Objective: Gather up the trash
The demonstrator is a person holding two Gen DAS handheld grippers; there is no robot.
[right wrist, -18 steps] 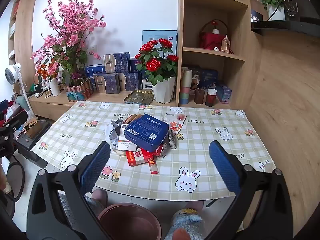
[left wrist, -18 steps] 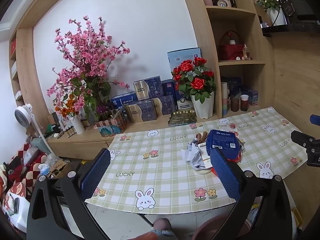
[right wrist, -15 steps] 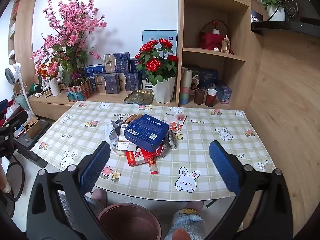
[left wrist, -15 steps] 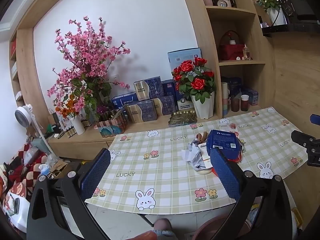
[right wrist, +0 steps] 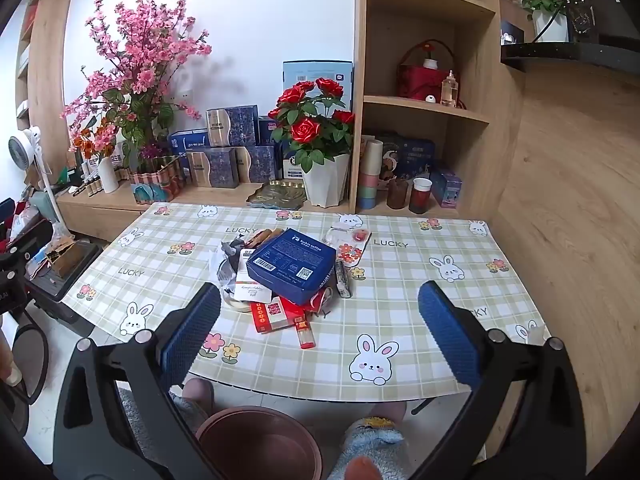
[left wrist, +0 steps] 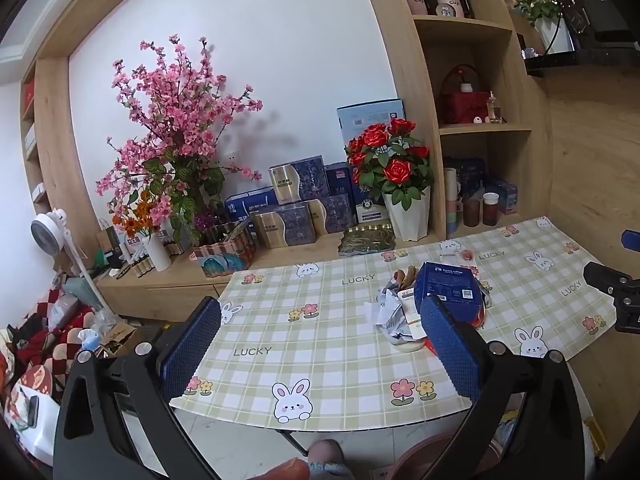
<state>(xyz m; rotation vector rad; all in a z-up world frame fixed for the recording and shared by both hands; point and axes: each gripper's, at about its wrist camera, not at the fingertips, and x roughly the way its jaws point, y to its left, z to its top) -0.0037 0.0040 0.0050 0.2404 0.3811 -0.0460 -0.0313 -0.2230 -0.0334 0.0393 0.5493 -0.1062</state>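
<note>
A heap of trash lies mid-table: a blue carton point(right wrist: 292, 266) point(left wrist: 446, 286) on top, crumpled paper point(right wrist: 234, 264) point(left wrist: 390, 314) at its left, a red pack point(right wrist: 274, 314) and a small red stick point(right wrist: 305, 332) in front, a dark wrapper point(right wrist: 343, 284) at the right. A brown bin point(right wrist: 260, 442) stands on the floor under the near table edge. My right gripper point(right wrist: 320, 330) hangs open before the heap, holding nothing. My left gripper point(left wrist: 320, 338) is open and empty over the table's left part, with its right finger point(left wrist: 450, 344) in front of the heap.
The checked tablecloth point(right wrist: 420, 280) covers the table. Behind it a low cabinet carries a white pot of red roses point(right wrist: 320, 152), blue boxes point(right wrist: 224, 156) and a pink blossom vase point(right wrist: 132, 80). Shelves point(right wrist: 424, 104) stand at the right. Slippered feet point(right wrist: 372, 448) show below. Floor clutter point(left wrist: 48, 328) lies left.
</note>
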